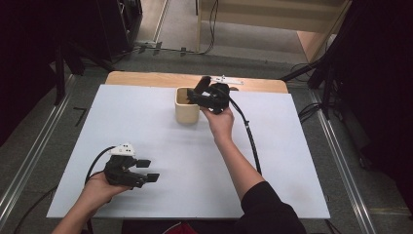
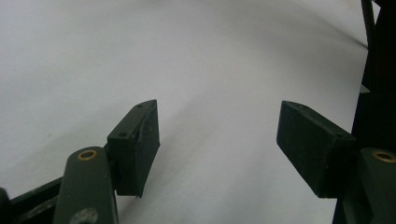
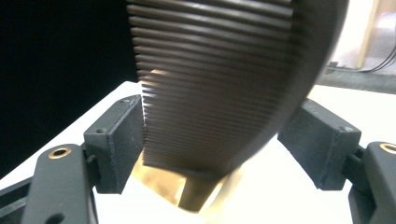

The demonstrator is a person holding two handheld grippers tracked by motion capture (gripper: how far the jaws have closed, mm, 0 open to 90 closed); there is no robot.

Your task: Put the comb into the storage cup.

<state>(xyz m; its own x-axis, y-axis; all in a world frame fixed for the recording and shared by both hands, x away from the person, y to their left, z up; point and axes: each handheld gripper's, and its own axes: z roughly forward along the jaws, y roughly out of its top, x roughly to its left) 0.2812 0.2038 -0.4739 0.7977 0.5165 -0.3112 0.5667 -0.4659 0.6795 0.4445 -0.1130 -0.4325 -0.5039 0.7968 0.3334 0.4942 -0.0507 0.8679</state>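
R gripper (image 1: 195, 95) sits over the rim of a small wooden box (image 1: 186, 111) near the far-middle of the table, held from below by the right hand (image 1: 220, 122). In the right gripper view a dark ribbed object (image 3: 219, 84), comb-like w/ fine parallel ridges, stands between the two jaws (image 3: 219, 140). L-side pad looks pressed against its edge; R-side pad sits right by its curved back, contact there hard to call, so can't tell for sure if it's clamped or just bracketing it. Lower end of the ribbed object reaches into the box opening, wooden inner wall (image 3: 187, 196) showing beneath it. In the high view the object's top (image 1: 204, 82) pokes up as a dark rounded stub above the gripper. Black cable (image 1: 251, 139) runs from the R gripper back along the forearm toward the near edge.

L gripper (image 1: 146, 170) is at the near-left part of the table, well apart from the box, held by the left hand (image 1: 97, 190), grey three-cornered plate (image 1: 122, 149) on top. Jaws stand wide apart, nothing between them; the left gripper view has both pads (image 2: 135, 144) over bare white surface.

Table (image 1: 146, 126) has a white sheet top, w/ a strip of wood edge (image 1: 146, 78) showing at the far side. A thin white bar-like item (image 1: 229, 79) lies on that strip just behind the box; too small to ID.
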